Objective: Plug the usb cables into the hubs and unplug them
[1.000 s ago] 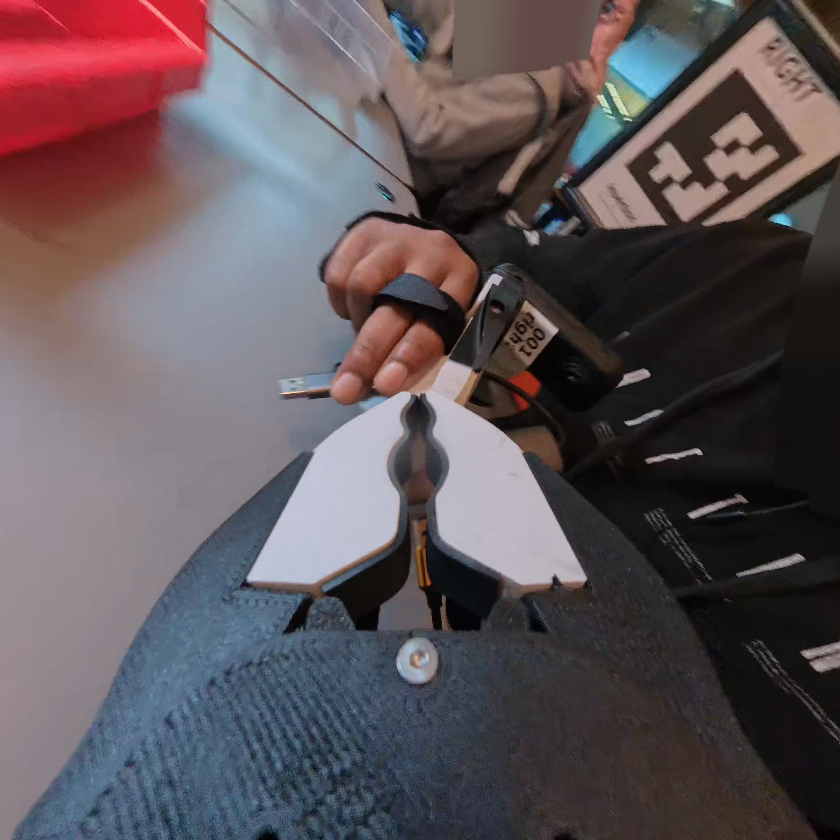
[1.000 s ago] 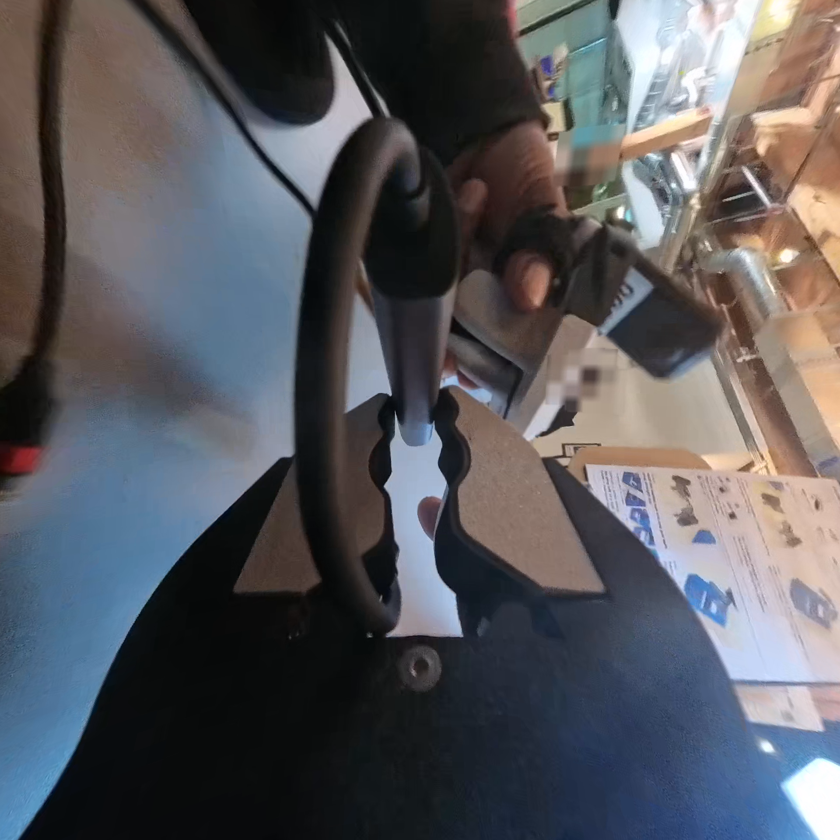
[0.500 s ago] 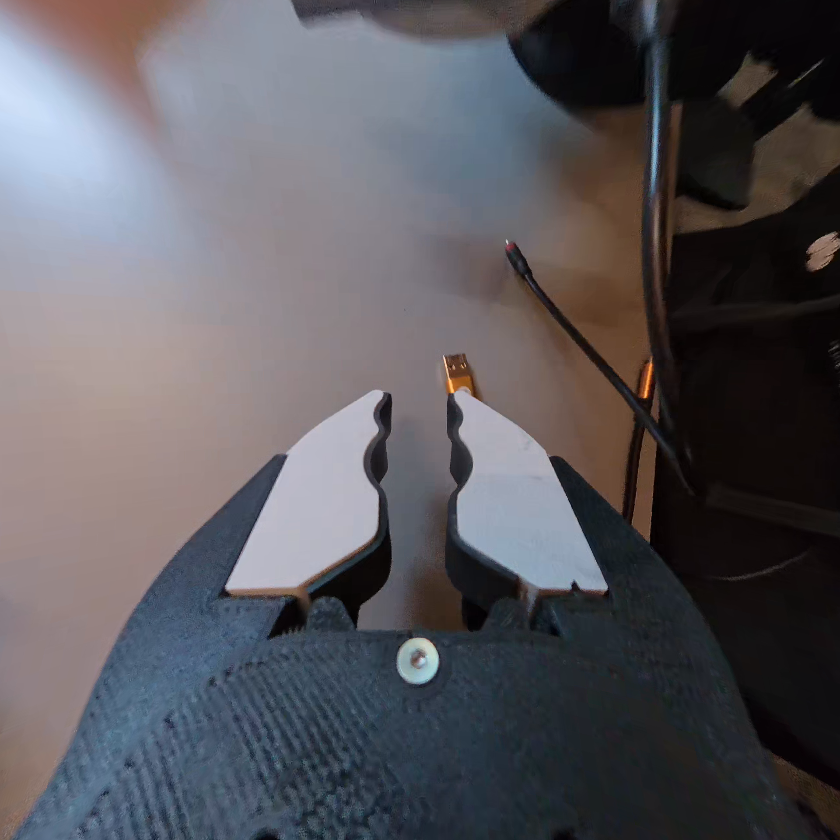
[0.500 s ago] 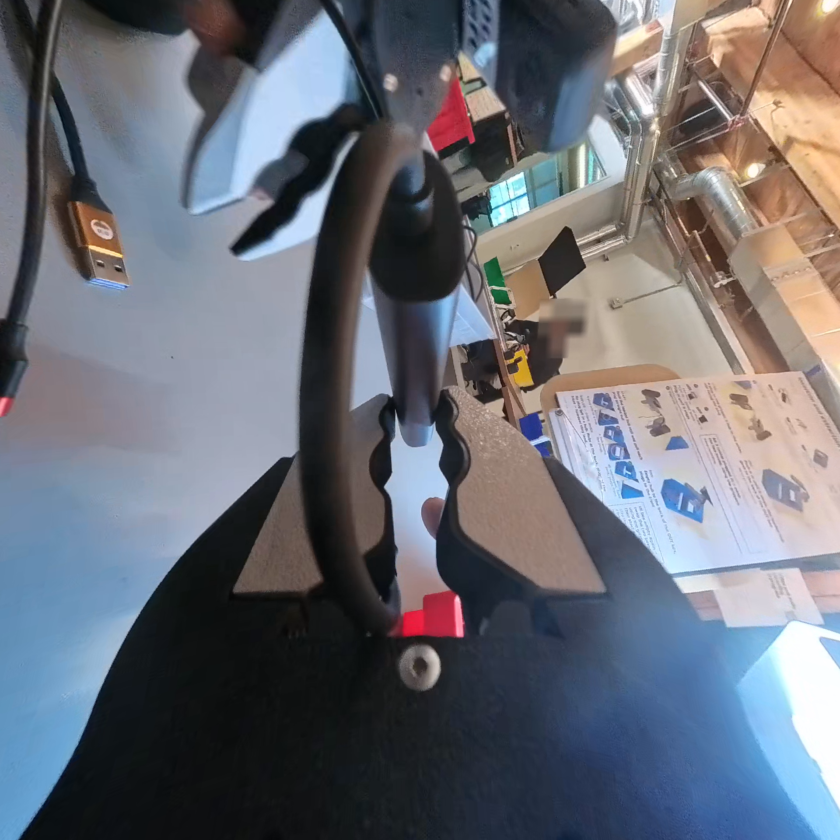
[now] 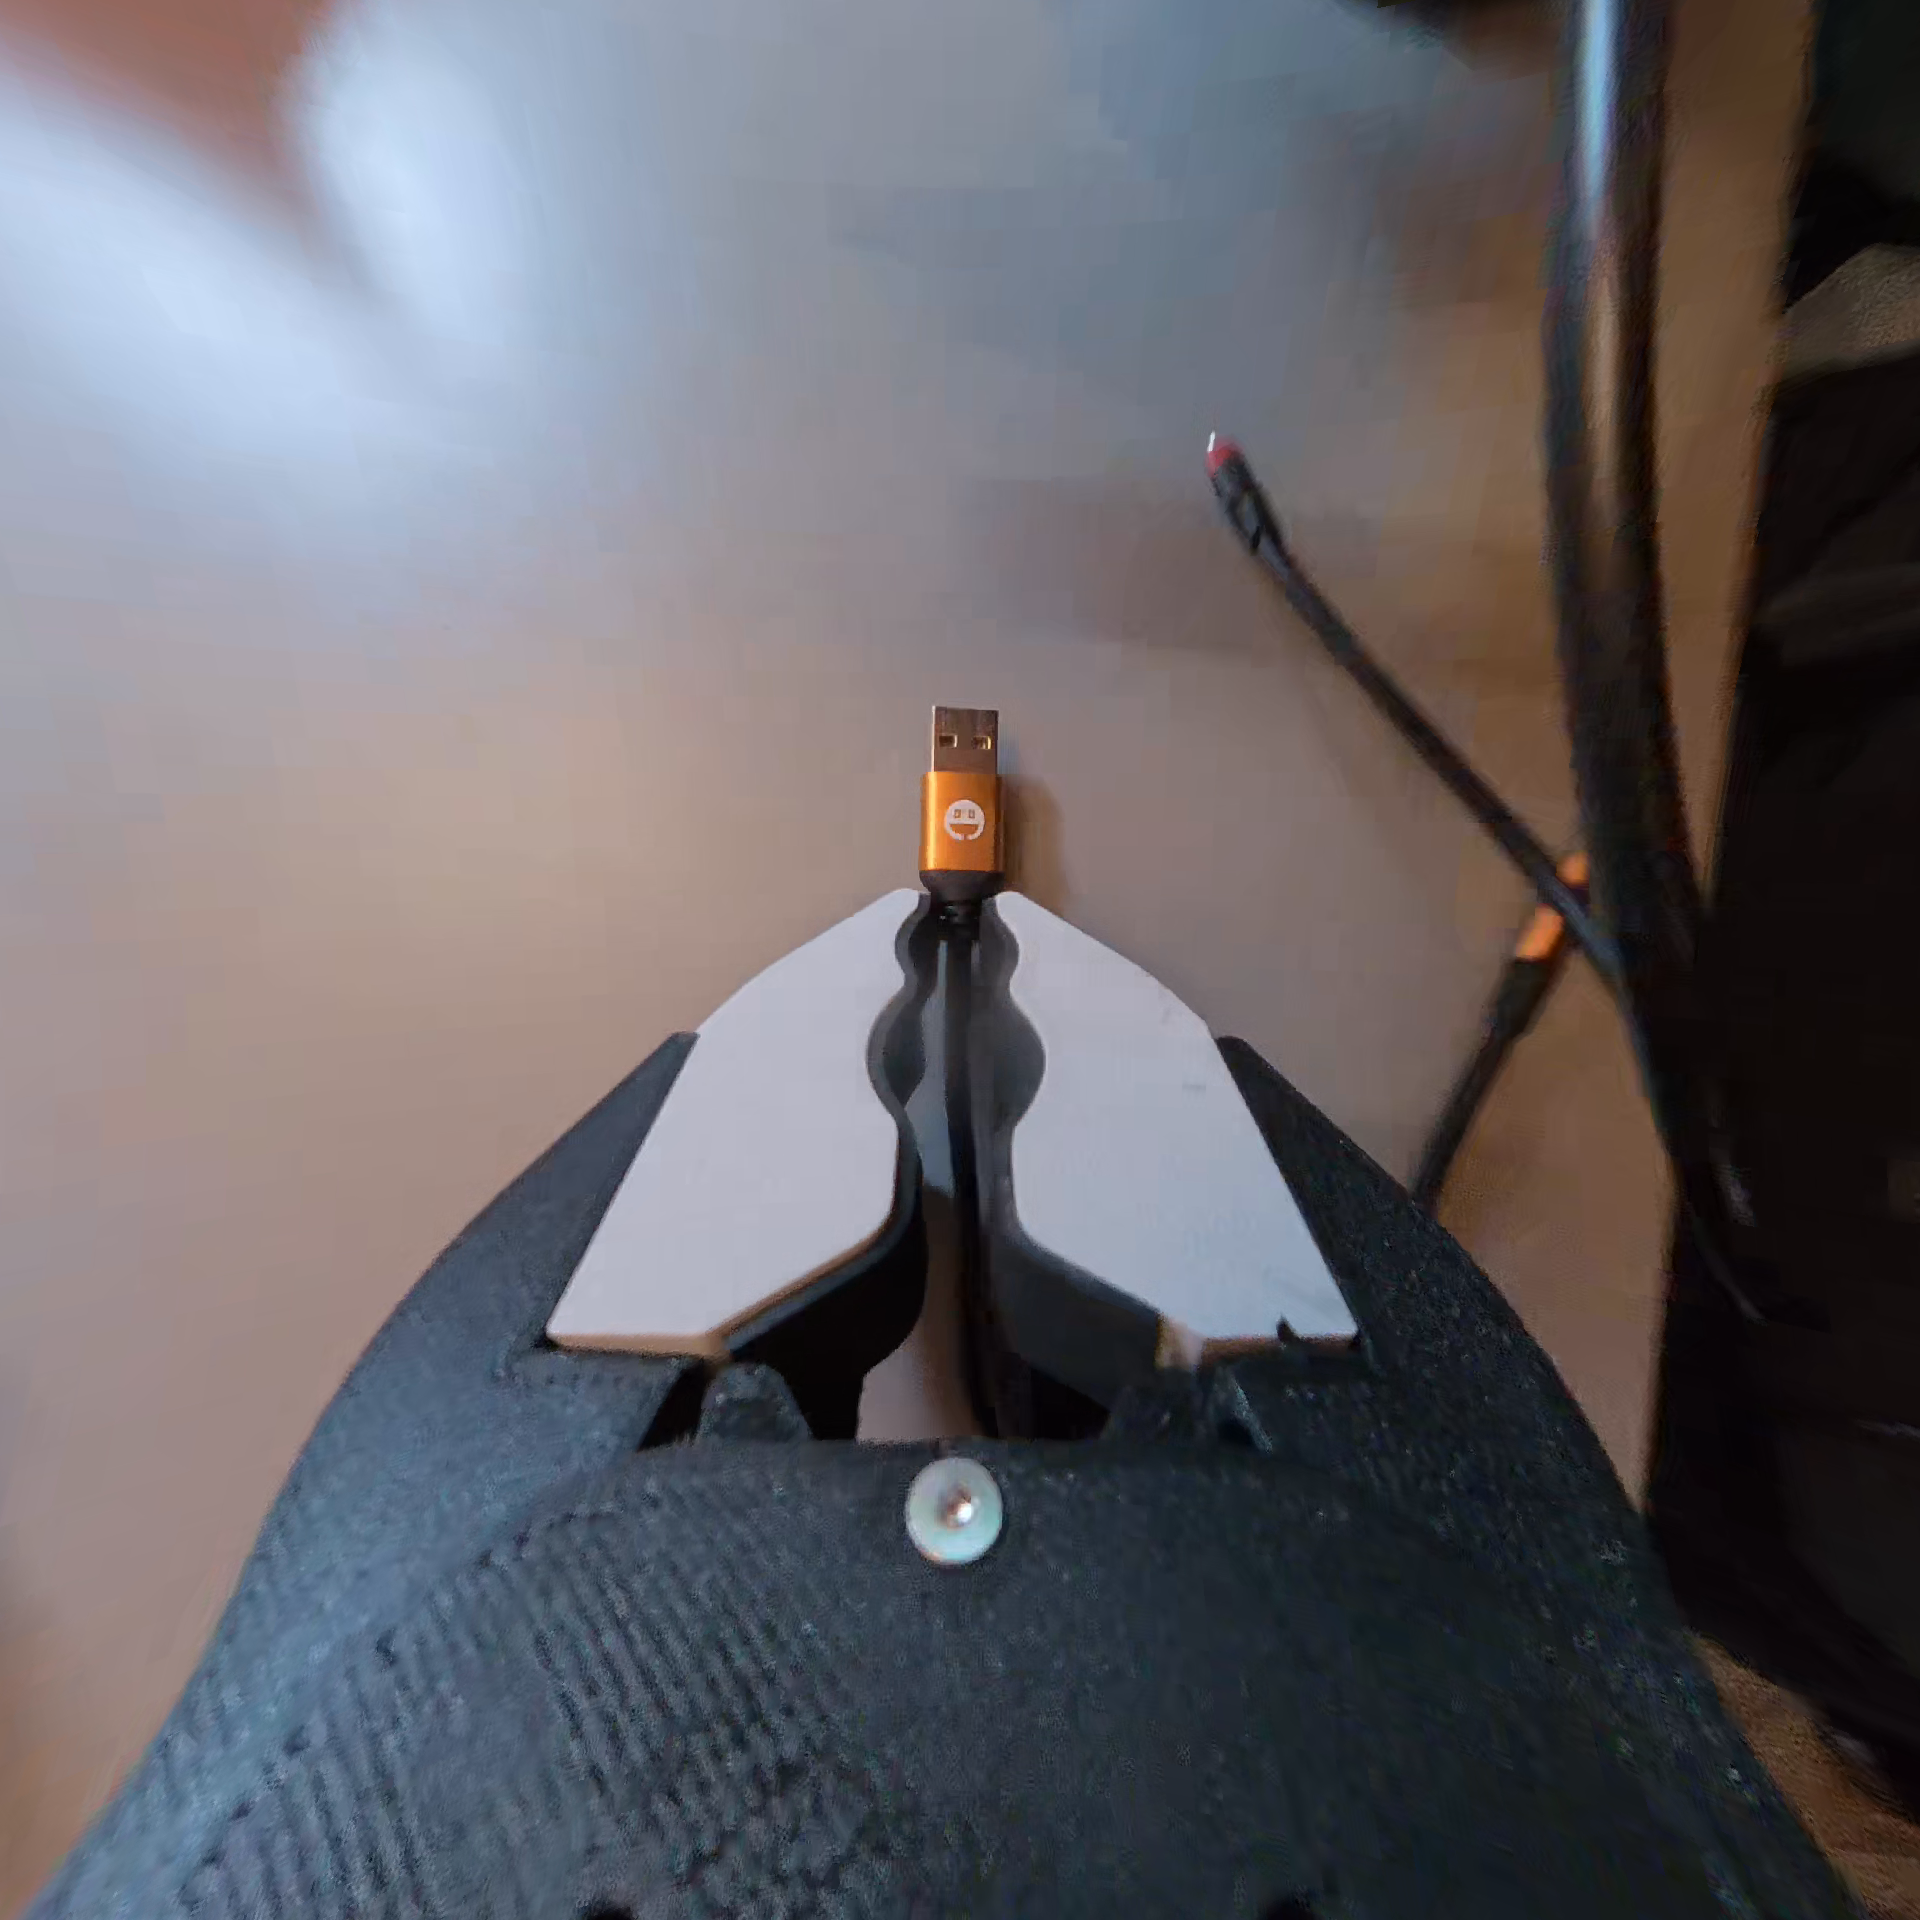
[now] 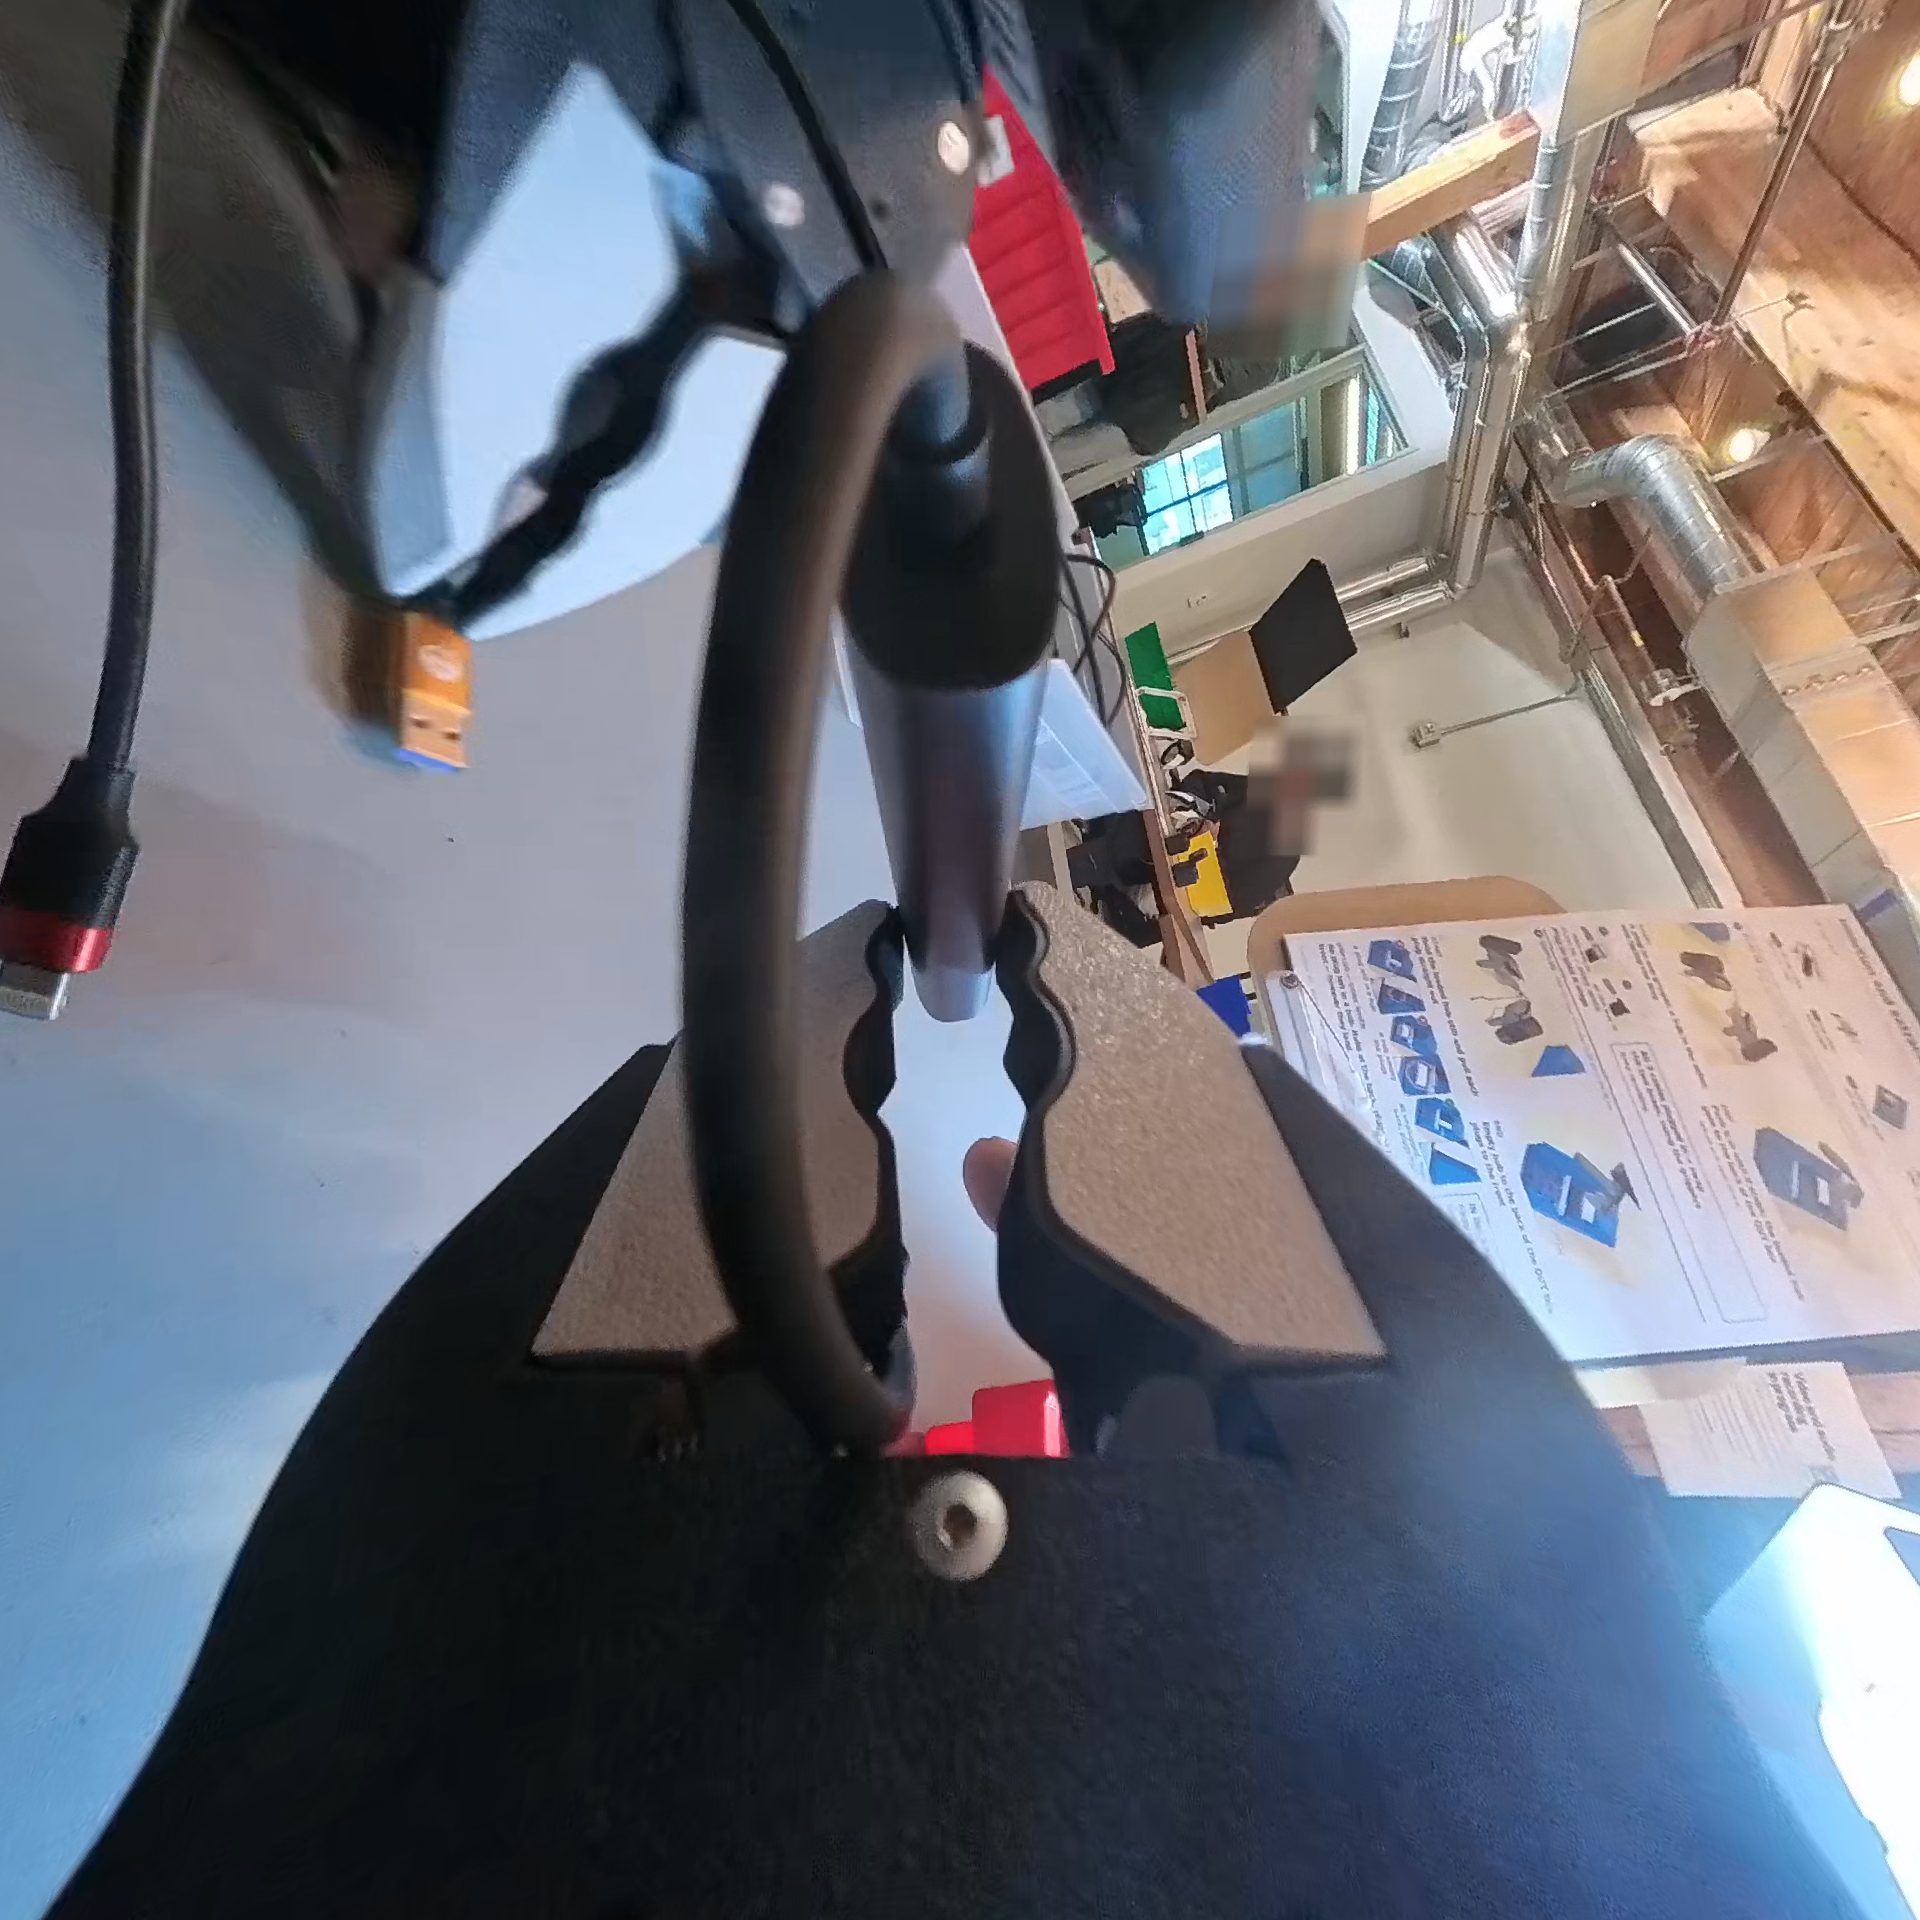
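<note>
While the left gripper (image 5: 956, 914) is clamped behind the orange plug (image 5: 960, 821) | plug pointed forward along the fingers | hub (image 6: 951, 831) pinched endwise in right gripper (image 6: 951, 961), ports apparently unseen.

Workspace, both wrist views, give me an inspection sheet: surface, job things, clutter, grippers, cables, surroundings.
Surface: plain grey table, bare where visible.
Job's things: orange USB plug projects past the left gripper's fingers; grey hub stands end-on in the right gripper.
Clutter: nothing seen.
Grippers: left gripper shut on the orange plug's cable; right gripper shut on the hub's end.
Cables: red-tipped cable lies loose on the table; the hub's thick black lead loops over the right gripper's fingers.
Surroundings: printed sheet, red bin, ceiling ducts.
</note>
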Tool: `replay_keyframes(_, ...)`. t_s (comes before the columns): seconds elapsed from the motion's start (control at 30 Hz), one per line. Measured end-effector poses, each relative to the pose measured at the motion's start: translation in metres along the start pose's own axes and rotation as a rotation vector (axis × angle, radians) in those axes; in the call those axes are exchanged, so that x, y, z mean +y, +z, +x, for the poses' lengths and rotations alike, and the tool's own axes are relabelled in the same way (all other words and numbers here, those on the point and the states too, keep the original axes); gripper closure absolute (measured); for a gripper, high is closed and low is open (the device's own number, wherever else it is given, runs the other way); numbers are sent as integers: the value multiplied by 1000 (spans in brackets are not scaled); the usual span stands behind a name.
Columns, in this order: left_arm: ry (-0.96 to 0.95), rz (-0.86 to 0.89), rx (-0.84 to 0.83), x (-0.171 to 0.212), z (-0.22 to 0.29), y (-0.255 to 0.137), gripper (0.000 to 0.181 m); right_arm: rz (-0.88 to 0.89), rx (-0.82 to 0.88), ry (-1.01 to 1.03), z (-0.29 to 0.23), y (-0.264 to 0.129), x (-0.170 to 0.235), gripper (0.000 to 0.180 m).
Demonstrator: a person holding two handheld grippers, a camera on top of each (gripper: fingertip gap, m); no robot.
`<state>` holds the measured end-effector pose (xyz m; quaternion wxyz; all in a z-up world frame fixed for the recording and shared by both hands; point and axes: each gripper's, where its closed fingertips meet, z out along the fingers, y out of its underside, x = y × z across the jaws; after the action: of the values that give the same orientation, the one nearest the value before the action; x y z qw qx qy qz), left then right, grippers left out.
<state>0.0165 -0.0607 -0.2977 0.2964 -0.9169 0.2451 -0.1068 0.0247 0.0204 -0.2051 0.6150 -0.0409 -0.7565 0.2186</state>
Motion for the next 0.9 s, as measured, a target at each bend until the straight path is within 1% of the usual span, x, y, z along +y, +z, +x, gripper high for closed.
replay_keyframes(0.07,-90,117,137,-24,-2,-16,173,-6,-10,-35,-4,1,-1,162)
replay_keyframes(0.13,-139,202,213,-47,-11,-34,173,-2,-17,-51,-8,3,-2,162)
replay_keyframes(0.2,-155,246,297,-65,-11,-45,173,0,-18,-52,-9,4,-3,162)
replay_keyframes(0.23,-148,245,303,-70,-12,-45,173,-1,-20,-55,-10,5,-3,162)
replay_keyframes(0.33,-128,214,324,-73,-12,-40,173,-7,-26,-52,-12,6,-1,162)
replay_keyframes(0.6,-125,151,327,-57,-10,-34,173,-21,-37,-62,-16,11,3,162)
replay_keyframes(0.83,-132,125,359,-55,-4,-31,173,-67,-46,-182,-24,13,4,162)
replay_keyframes(0.9,-138,126,358,-54,-5,-31,173,-67,-43,-184,-23,13,2,162)
